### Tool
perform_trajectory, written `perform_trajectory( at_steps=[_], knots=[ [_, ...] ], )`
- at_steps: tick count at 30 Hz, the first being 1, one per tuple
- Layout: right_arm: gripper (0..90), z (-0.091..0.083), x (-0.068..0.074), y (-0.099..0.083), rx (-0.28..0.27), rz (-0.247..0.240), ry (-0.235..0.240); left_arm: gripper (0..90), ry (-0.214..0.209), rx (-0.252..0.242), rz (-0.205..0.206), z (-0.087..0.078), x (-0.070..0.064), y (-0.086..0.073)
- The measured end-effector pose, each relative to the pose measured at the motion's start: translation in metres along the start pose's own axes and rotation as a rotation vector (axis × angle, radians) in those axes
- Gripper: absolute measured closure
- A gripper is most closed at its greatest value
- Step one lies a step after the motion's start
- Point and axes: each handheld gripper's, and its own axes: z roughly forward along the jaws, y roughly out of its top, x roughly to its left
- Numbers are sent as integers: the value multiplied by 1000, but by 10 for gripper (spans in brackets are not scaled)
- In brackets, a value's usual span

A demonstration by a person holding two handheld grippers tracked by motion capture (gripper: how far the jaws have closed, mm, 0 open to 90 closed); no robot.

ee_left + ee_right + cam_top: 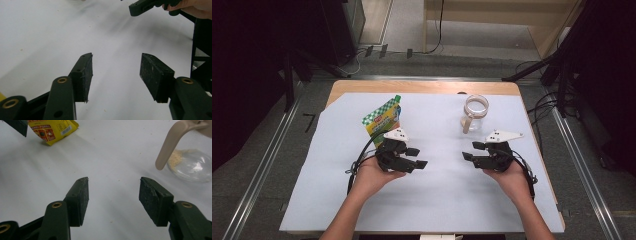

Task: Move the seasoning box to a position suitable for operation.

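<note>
Pouch [383,121]: standing up behind the left gripper [417,157], very near to it and a little to its outer side; in the right gripper view its yellow lower corner [53,131] is showing far ahead, on the left.
Pouch handling: probably it is light and soft, a thin printed foil that is bending and slipping under pressure; I judge the flat side seam or the upper edge near the green spout is the better place to pinch, not the puffy middle.
Jar [474,114]: standing ahead of the right gripper [472,151], slightly to its outer side, apart from it; some pale crumbs are lying at its bottom [178,157].
Jar handling: clear and hard, it is looking like glass, so likely heavier, slippery and fragile; the beige handle [170,142] is seeming the safest hold, because the round wall is giving the pads little grip.
Left gripper state: jaws are standing wide apart with nothing between them, only white sheet [50,37] under them.
Right gripper state: the same, jaws spread and empty.
Hand pose: both hands are holding the grippers low over the sheet, well apart, the jaws pointing inward toward each other and a little forward, forearms coming from the near edge of the table.
</note>
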Motion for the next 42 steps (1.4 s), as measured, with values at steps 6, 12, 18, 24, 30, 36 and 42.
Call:
perform_trajectory(
  at_steps=[6, 12, 18, 24, 30, 36, 42],
  knots=[
    [407, 1, -1, -1, 7, -3, -4, 434, 2, -1, -10, -2, 2, -3],
    [410, 5, 0, -1, 19, -21, 2, 460, -13, 14, 13, 0, -2, -3],
    [412, 6, -2, -1, 12, -15, 4, 428, -29, 25, -10, 1, -2, -3],
    [413, 7, -2, -1, 14, -17, 3, 419, -22, 16, 5, -1, -2, -3],
    [413, 6, -3, -1, 13, -19, 1, 406, -19, 9, 13, -1, -3, -3],
    [413, 4, -5, -1, 7, -11, -2, 401, -18, 11, 18, -1, -3, -3],
    [406, -3, -14, 1, -20, 12, -32, 396, -18, 12, 22, -3, -2, -3]
  ],
)
